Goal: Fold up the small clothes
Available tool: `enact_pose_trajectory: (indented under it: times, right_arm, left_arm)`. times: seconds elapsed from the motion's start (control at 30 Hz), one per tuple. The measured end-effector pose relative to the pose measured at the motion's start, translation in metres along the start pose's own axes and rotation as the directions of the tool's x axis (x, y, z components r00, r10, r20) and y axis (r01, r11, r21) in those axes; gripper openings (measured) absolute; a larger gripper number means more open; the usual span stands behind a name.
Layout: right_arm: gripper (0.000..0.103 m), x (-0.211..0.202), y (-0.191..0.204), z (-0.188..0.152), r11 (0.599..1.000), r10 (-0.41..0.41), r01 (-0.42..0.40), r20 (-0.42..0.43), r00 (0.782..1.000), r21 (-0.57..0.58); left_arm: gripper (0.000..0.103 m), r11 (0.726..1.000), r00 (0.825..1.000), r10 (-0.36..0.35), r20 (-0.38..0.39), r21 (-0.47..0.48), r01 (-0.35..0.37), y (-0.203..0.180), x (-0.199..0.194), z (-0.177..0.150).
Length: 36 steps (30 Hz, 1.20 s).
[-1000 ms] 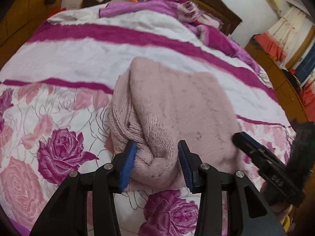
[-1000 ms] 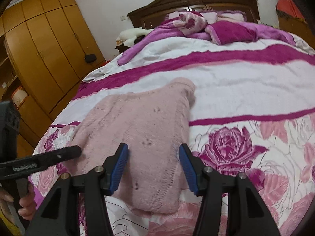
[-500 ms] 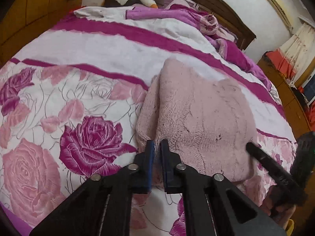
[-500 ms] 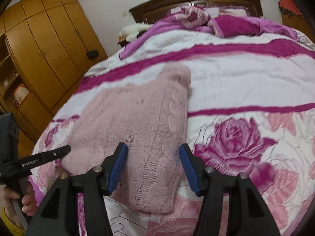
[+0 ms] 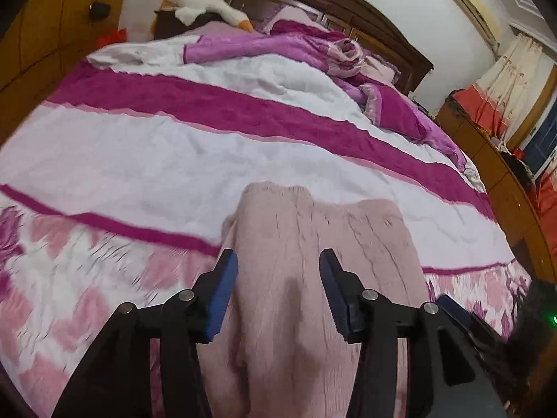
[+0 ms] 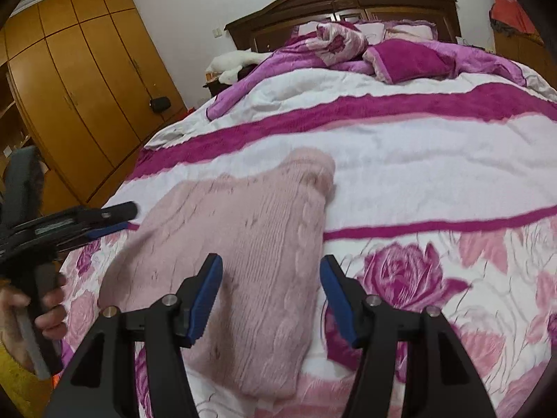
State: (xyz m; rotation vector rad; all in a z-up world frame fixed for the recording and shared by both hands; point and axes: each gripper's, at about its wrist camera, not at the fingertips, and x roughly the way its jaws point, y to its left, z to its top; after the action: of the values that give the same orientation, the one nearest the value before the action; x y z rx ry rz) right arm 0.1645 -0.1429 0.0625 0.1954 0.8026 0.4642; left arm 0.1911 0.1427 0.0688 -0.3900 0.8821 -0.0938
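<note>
On the floral bedspread (image 6: 400,146), the folded pink sweater (image 6: 243,244) has just been released by the left gripper (image 5: 278,289), its jaws reopened and empty, while the right gripper (image 6: 271,296) is held open above the sweater's near edge, suggesting this fold is done.

The left gripper (image 5: 278,285) points steeply downward; its jaws have just been opening and stand apart with nothing pinched between the blue pads (image 5: 222,292). The right gripper (image 6: 271,292) tilts down likewise, its jaws spread wide and gripping nothing. A hand (image 6: 41,306) wraps the left gripper's handle.
</note>
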Motion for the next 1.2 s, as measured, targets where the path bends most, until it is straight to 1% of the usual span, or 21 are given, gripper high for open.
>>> enact_pose_trajectory:
  times: [0.07,0.13,0.2,0.27,0.3,0.33,0.37,0.4,0.47,0.5,0.53,0.57,0.6,0.7,0.73,0.87,0.93,1.03,1.07,1.13,1.2]
  right_arm:
    - [0.061,0.002,-0.003,0.005,1.0,-0.005,0.005,0.004,1.0,0.004]
    - [0.061,0.006,-0.006,0.006,1.0,-0.006,0.006,0.003,1.0,0.012]
    - [0.061,0.01,-0.009,0.005,1.0,-0.003,0.003,-0.001,1.0,0.022]
    - [0.061,0.015,-0.012,0.004,1.0,0.002,-0.002,-0.006,1.0,0.031]
    - [0.061,0.016,-0.013,0.004,0.999,0.006,-0.006,-0.005,1.0,0.035]
    - [0.061,0.017,-0.014,0.005,0.999,0.01,-0.01,-0.002,1.0,0.04]
    - [0.061,0.017,-0.015,0.006,0.999,0.011,-0.011,0.0,1.0,0.045]
    - [0.061,0.017,-0.014,0.008,0.999,0.01,-0.01,0.005,1.0,0.046]
    - [0.061,0.015,-0.011,0.008,0.999,0.011,-0.011,0.018,1.0,0.039]
    - [0.061,0.014,-0.01,0.009,0.999,0.014,-0.015,0.026,1.0,0.032]
    - [0.061,0.015,-0.008,0.01,1.0,0.015,-0.015,0.033,0.999,0.023]
    - [0.061,0.017,-0.006,0.011,1.0,0.008,-0.008,0.032,0.999,0.013]
    - [0.061,0.021,-0.004,0.01,1.0,-0.004,0.004,0.022,1.0,0.001]
    - [0.061,0.044,0.001,0.0,1.0,-0.009,0.008,-0.038,0.999,-0.026]
    - [0.064,0.05,0.001,-0.003,1.0,-0.003,0.002,-0.051,0.999,-0.023]
    - [0.064,0.051,-0.005,-0.004,1.0,0.015,-0.014,-0.056,0.998,0.02]
    - [0.065,0.045,-0.006,-0.004,1.0,0.016,-0.015,-0.044,0.999,0.025]
    - [0.065,0.037,-0.008,-0.004,0.998,0.028,-0.026,-0.03,0.999,0.049]
    - [0.066,0.034,-0.009,-0.005,0.998,0.033,-0.032,-0.027,0.999,0.06]
    - [0.073,0.031,-0.012,-0.007,0.995,0.044,-0.041,-0.027,0.999,0.087]
    - [0.076,0.029,-0.015,-0.01,0.992,0.063,-0.059,-0.032,0.998,0.116]
  left_arm:
    - [0.027,0.999,0.999,0.02,-0.028,-0.027,-0.02,0.005,0.022,0.009]
    - [0.027,0.998,0.998,0.018,-0.064,-0.058,-0.022,0.01,0.039,0.013]
    - [0.027,0.994,0.994,-0.02,-0.108,-0.11,0.008,0.016,0.055,0.012]
    - [0.025,0.988,0.994,-0.066,-0.082,-0.145,0.054,0.019,0.058,0.011]
    - [0.0,0.986,0.994,-0.094,-0.059,-0.142,0.085,0.019,0.056,0.01]
    - [0.0,0.986,0.994,-0.103,-0.029,-0.132,0.099,0.019,0.05,0.009]
    - [0.0,0.987,0.996,-0.09,0.006,-0.135,0.09,0.02,0.044,0.008]
    - [0.0,0.989,0.996,-0.058,0.071,-0.135,0.067,0.021,0.031,0.005]
    - [0.0,0.994,0.991,0.018,0.135,-0.113,-0.003,0.023,0.017,0.0]
    - [0.0,0.995,0.991,0.039,0.129,-0.1,-0.027,0.025,0.02,-0.001]
    - [0.0,0.995,0.994,0.05,0.102,-0.089,-0.041,0.028,0.026,-0.001]
    - [0.0,0.995,0.997,0.065,0.05,-0.084,-0.061,0.031,0.04,-0.003]
    - [0.0,0.994,0.997,0.076,0.029,-0.08,-0.074,0.034,0.047,-0.004]
    - [0.0,0.991,0.991,0.131,0.036,-0.035,-0.13,0.034,0.055,-0.006]
    - [0.0,0.991,0.991,0.131,0.035,-0.031,-0.13,0.034,0.054,-0.006]
    - [0.0,0.995,0.995,0.1,0.023,-0.025,-0.099,0.035,0.04,-0.008]
    - [0.002,0.996,0.996,0.084,0.012,-0.034,-0.083,0.035,0.029,-0.008]
    - [0.009,0.998,0.999,0.043,-0.007,-0.038,-0.043,0.033,0.015,-0.01]
    - [0.013,0.999,1.0,0.021,-0.014,-0.036,-0.022,0.032,0.008,-0.013]
    - [0.021,0.999,1.0,-0.018,-0.023,-0.027,0.017,0.029,-0.001,-0.02]
    - [0.037,0.999,0.999,-0.031,-0.035,-0.016,0.03,0.026,-0.005,-0.027]
